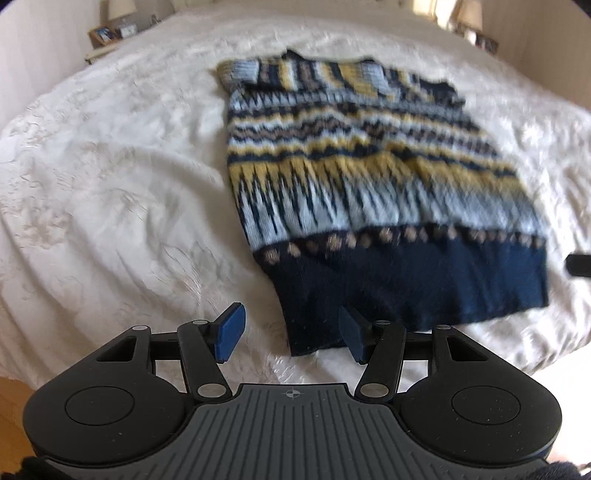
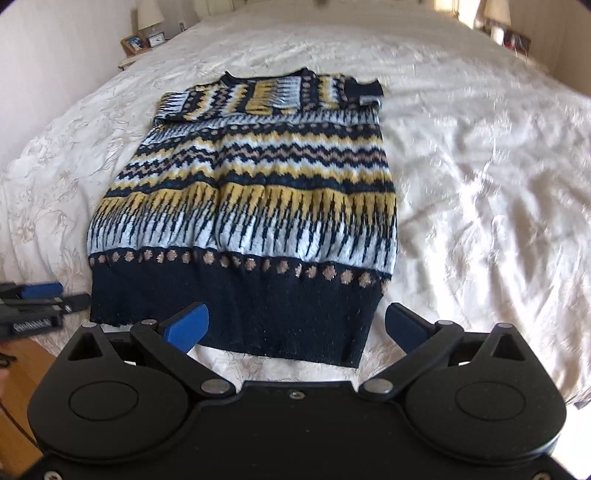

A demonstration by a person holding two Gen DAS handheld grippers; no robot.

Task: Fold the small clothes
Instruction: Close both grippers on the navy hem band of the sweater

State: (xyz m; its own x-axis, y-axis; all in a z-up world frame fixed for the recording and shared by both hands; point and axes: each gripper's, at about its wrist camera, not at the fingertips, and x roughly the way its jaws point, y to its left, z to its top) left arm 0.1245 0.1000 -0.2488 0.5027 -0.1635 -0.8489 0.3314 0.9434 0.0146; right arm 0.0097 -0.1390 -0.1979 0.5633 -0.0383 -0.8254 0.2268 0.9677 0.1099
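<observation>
A knitted sweater (image 1: 354, 177) (image 2: 255, 206) with navy, yellow and pale blue bands lies flat on the white bedspread (image 1: 110, 184) (image 2: 480, 184). Its sleeves are folded across the chest and its navy hem faces me. My left gripper (image 1: 291, 332) is open just above the hem's near left corner, with nothing between its blue pads. Its fingers (image 2: 40, 291) also show at the left edge of the right wrist view. My right gripper (image 2: 295, 325) stands open over the hem's right part, its pads apart and empty. A dark tip of it (image 1: 580, 264) shows at the right edge of the left wrist view.
A bedside table with a lamp, clock and picture frame (image 2: 147, 37) stands at the far left, and another lamp (image 1: 469, 18) at the far right. Wooden floor (image 2: 22, 373) shows below the bed's near edge. Bare bedspread surrounds the sweater on both sides.
</observation>
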